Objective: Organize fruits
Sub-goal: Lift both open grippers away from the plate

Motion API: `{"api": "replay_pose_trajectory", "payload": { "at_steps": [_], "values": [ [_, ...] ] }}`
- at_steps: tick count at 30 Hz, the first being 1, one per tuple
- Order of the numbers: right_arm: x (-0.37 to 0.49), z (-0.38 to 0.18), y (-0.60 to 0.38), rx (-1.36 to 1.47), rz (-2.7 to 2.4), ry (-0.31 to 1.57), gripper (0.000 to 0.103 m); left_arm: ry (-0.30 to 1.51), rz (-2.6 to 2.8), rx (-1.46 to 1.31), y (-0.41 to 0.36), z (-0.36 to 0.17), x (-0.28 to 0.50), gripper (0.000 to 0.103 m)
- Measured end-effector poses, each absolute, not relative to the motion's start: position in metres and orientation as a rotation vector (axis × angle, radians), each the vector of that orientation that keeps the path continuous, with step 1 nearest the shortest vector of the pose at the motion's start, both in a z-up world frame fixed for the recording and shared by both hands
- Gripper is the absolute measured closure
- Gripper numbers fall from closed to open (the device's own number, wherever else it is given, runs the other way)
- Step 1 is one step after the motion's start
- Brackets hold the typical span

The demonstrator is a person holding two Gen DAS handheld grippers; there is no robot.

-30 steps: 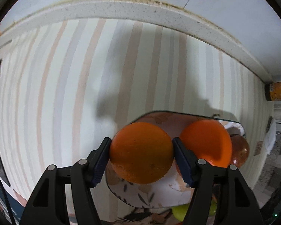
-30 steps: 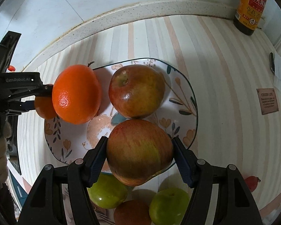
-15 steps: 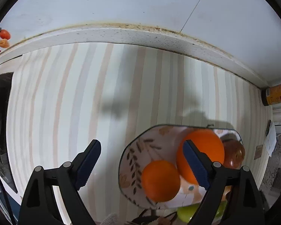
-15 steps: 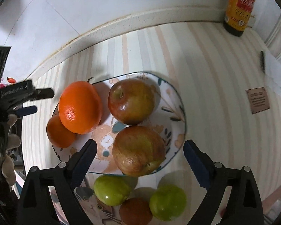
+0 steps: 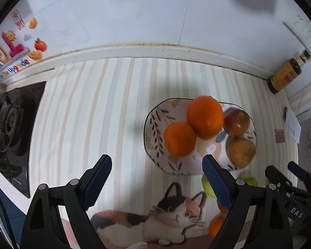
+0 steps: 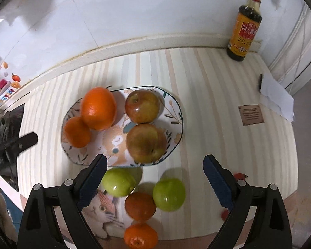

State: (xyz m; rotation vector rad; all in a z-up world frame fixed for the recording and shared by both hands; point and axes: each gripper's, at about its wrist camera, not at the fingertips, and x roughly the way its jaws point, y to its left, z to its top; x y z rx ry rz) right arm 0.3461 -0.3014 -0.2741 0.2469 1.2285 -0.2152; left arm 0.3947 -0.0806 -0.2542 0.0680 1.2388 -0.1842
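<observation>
Left wrist view and right wrist view, both looking steeply down on a striped worktop [image 6: 207, 95]. At far left lies a dark stove burner [image 5: 9, 122]. The left hand-held gripper [image 5: 156, 181] hangs above the worktop with its jaws wide apart and nothing between them. The jaws opened within the last second and have stood at this width since.

Right of it sits the patterned plate [image 6: 174, 112], which carries four fruits. A small orange [image 6: 77, 131] rests at the plate's left edge, touching a large orange [image 6: 99, 108] just beyond it. A red apple [image 6: 143, 106] occupies the far right part of the plate. A second, yellowish-red apple [image 6: 146, 142] lies near it on the close side, the two touching.

Nearer than the plate, on a cat-printed mat [image 5: 155, 222], lie two green apples [image 6: 118, 181] [image 6: 169, 194], a dark reddish fruit [image 6: 140, 205] between them, and a small orange fruit [image 6: 140, 236] at the near edge.

The right hand-held gripper [image 6: 155, 178] hovers over this loose group, its jaws likewise spread and empty, having opened within the last second. At far right a dark sauce bottle [image 6: 244, 29] stands upright against the wall, and a folded white paper [image 6: 276, 97] lies near the worktop's right edge.
</observation>
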Motion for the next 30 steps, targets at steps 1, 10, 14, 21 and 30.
{"api": "replay_pose_trajectory", "payload": {
  "at_steps": [1,10,14,21,30],
  "values": [
    [0.341,-0.268,-0.298,0.241,-0.214,1.221,0.007,1.224,-0.187,0.07,-0.081,-0.249,0.389,0.014],
    [0.296,-0.216,-0.27,0.191,-0.182,1.136,0.007,1.104,-0.204,0.077,-0.07,-0.202,0.334,0.014],
    [0.28,-0.196,-0.262,0.185,-0.165,1.108,0.007,1.075,-0.219,0.079,-0.066,-0.186,0.312,0.014],
    [0.25,-0.17,-0.252,0.197,-0.144,1.072,0.007,1.049,-0.236,0.074,-0.064,-0.169,0.28,0.014],
    [0.24,-0.183,-0.262,0.298,-0.117,1.098,0.007,1.123,-0.215,0.063,-0.066,-0.194,0.277,0.007]
  ]
}}
